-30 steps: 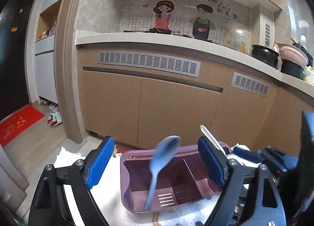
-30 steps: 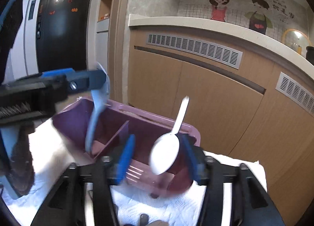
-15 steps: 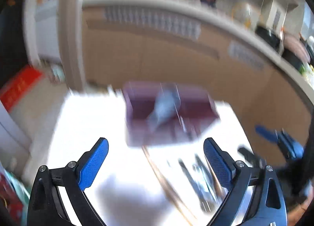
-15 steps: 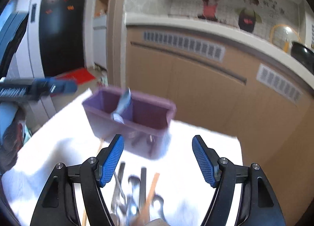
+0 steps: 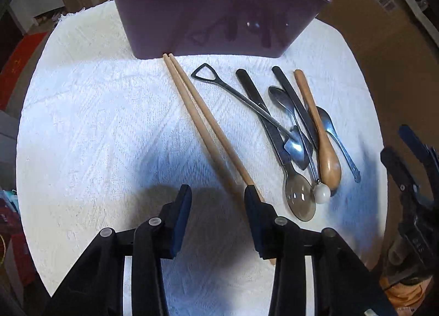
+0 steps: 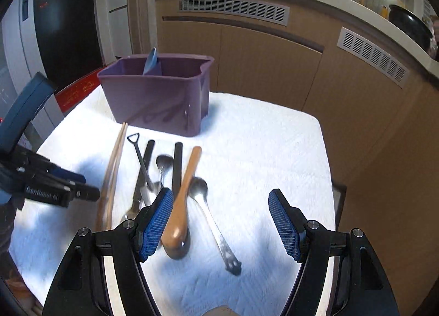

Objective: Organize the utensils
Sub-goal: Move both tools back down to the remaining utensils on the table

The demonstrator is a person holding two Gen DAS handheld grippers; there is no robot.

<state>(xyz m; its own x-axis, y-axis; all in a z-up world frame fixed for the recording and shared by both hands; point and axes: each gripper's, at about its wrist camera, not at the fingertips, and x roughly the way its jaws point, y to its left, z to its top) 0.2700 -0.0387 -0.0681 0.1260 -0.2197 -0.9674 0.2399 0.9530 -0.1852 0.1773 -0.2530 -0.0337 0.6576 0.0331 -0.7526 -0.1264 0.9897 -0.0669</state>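
Chopsticks [image 5: 208,129] lie left of spoons [image 5: 300,198], before caddy [image 5: 214,11].

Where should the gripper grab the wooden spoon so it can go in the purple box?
Probably the wooden spoon by its bare upper handle, coming straight down from above, fingers either side. That end lies flat on the white cloth with a little room, while its bowl sits against the metal spoons and would be crowded.

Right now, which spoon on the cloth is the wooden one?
The wooden spoon: tan and matte, second from the right edge of the pile, bowl toward the camera. The spoons beside it are shiny metal; one more has a translucent grey bowl.
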